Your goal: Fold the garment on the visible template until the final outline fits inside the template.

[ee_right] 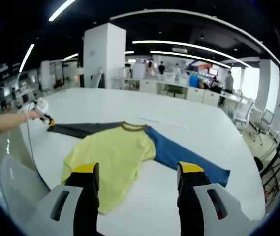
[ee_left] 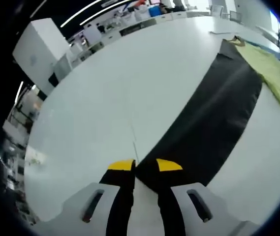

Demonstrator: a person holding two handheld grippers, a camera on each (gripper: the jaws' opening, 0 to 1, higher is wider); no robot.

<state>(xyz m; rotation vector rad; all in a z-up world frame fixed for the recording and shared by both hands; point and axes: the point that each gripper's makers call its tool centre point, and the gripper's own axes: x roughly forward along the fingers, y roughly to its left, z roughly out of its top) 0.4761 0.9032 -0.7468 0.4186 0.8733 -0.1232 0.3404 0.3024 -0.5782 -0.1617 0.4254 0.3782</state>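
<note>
A yellow shirt point(ee_right: 112, 155) with a brown collar and long blue sleeve point(ee_right: 181, 158) lies flat on the white table point(ee_right: 194, 130). Its far part rests on a black template mat point(ee_right: 85, 129). My right gripper point(ee_right: 139, 171) hovers open over the shirt's near side, nothing between its yellow-tipped jaws. In the left gripper view the mat point(ee_left: 213, 123) runs away to the upper right, where the yellow shirt point(ee_left: 275, 73) overlaps it. My left gripper point(ee_left: 145, 165) sits at the mat's near corner, jaws a narrow gap apart. A person's hand holds that left gripper point(ee_right: 45, 118) at the mat's end.
A sheet of paper point(ee_right: 155, 119) lies on the table beyond the shirt. The rounded table edge point(ee_right: 36, 172) curves close on the left. A white pillar point(ee_right: 104, 56), desks and people stand in the office behind. White table point(ee_left: 95, 113) spreads left of the mat.
</note>
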